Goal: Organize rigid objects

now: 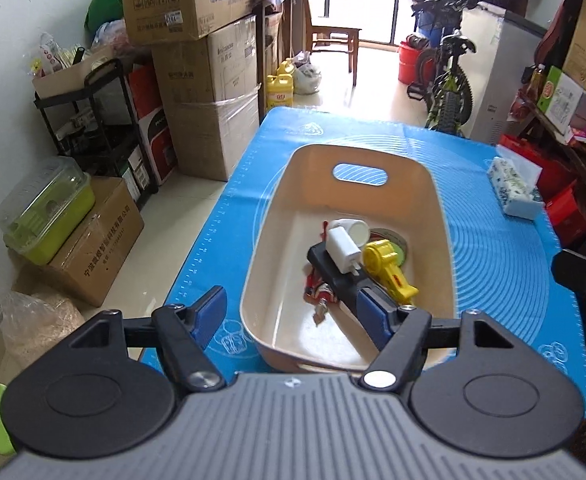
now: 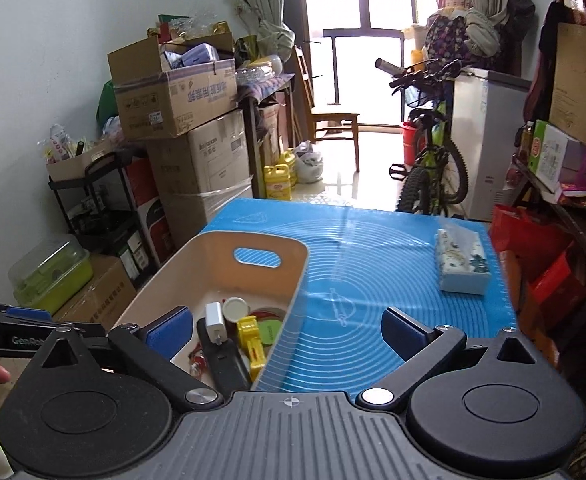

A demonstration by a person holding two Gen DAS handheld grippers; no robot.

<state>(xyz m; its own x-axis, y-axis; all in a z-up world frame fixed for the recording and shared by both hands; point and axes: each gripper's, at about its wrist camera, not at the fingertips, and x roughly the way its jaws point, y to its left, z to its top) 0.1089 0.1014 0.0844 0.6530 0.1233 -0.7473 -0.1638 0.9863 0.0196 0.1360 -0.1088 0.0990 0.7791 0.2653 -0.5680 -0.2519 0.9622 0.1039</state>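
Observation:
A beige plastic bin [image 1: 277,216] with a handle slot sits on the blue mat [image 1: 493,248]. Inside lie a white charger [image 1: 343,250], a white cup [image 1: 355,230], a yellow plastic tool [image 1: 387,266], a long black object [image 1: 333,276] and a red item [image 1: 317,288]. My left gripper [image 1: 293,316] is open and empty above the bin's near end. My right gripper [image 2: 289,332] is open and empty over the bin's right wall [image 2: 293,300]. The charger [image 2: 215,322], the yellow tool [image 2: 253,340] and the black object [image 2: 225,364] show in the right wrist view.
A tissue pack [image 1: 511,188] lies on the mat at the far right, also in the right wrist view [image 2: 463,266]. Stacked cardboard boxes [image 1: 209,92] and a black shelf cart [image 1: 93,120] stand left of the table. A bicycle [image 1: 449,80] stands beyond it.

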